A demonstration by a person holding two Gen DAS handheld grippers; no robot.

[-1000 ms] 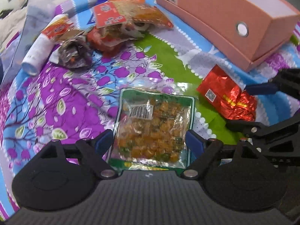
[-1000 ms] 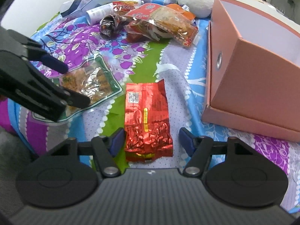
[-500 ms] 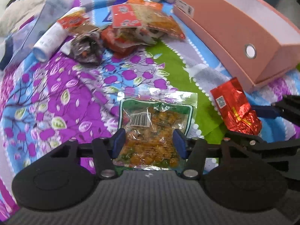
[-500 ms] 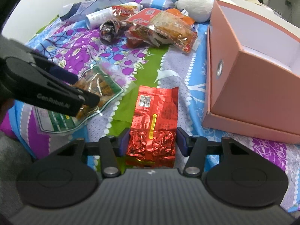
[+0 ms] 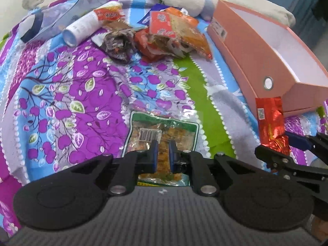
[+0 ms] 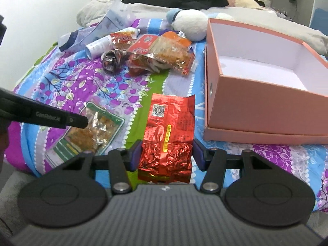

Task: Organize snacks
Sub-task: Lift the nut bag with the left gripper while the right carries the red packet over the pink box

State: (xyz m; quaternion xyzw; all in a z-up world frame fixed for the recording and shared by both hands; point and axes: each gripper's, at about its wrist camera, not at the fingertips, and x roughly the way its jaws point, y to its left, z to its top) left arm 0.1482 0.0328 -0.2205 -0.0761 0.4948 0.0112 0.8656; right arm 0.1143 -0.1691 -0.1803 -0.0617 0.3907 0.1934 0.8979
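My left gripper [image 5: 163, 153] is shut on the near end of a clear green-edged snack bag [image 5: 164, 131] and holds it just above the bedspread; the bag also shows in the right wrist view [image 6: 94, 127]. My right gripper [image 6: 167, 153] is shut on the lower end of a red foil packet [image 6: 170, 127], which also shows in the left wrist view [image 5: 269, 123]. An open pink box [image 6: 256, 88] with a white inside stands to the right, close to the packet. It shows in the left wrist view [image 5: 256, 61] too.
A heap of snack packets [image 6: 162, 55], a dark crumpled wrapper [image 6: 111, 60], a white tube [image 6: 98, 46] and a plastic bag [image 6: 102, 28] lie at the far side of the floral bedspread [image 6: 82, 82]. A white plush toy [image 6: 190, 23] lies behind the box corner.
Both grippers closed: the left from wide open onto the green-edged bag, the right onto the red packet. Both have risen with their packets, so the box's inside now shows.
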